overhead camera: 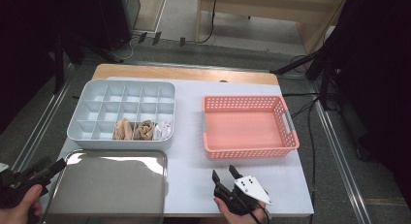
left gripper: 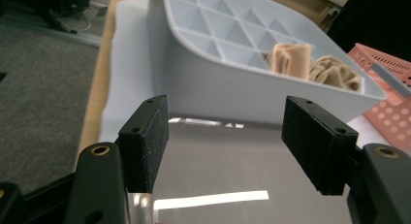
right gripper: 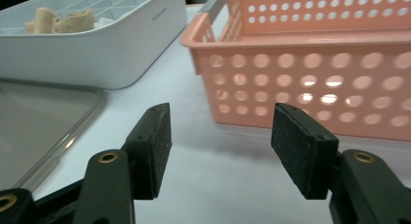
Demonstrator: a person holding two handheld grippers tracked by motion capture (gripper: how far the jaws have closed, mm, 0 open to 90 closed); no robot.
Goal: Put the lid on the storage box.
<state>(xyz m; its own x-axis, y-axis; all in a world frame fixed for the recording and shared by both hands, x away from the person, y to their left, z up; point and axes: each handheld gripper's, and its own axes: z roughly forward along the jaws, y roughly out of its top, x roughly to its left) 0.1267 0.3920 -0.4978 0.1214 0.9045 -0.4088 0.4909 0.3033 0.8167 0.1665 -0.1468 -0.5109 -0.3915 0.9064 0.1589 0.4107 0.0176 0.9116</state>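
A pale grey divided organiser (overhead camera: 97,129) stands at the left of the white mat, with two beige rolled socks (overhead camera: 134,130) and a white one (overhead camera: 163,130) in its front row. The beige socks (left gripper: 310,64) also show in the left gripper view. An empty pink perforated basket (overhead camera: 250,149) stands to its right. A shiny metal tray (overhead camera: 109,185) lies at the front left. My left gripper (overhead camera: 53,166) is open at the tray's left edge, nothing between its jaws. My right gripper (overhead camera: 224,172) is open on the mat just in front of the basket (right gripper: 310,88), holding nothing.
The table's wooden back edge (overhead camera: 184,72) lies beyond the mat. Floor rails run along both sides, and cables (overhead camera: 310,112) and a stand sit at the right. Bare mat (overhead camera: 186,161) lies between the tray and the basket.
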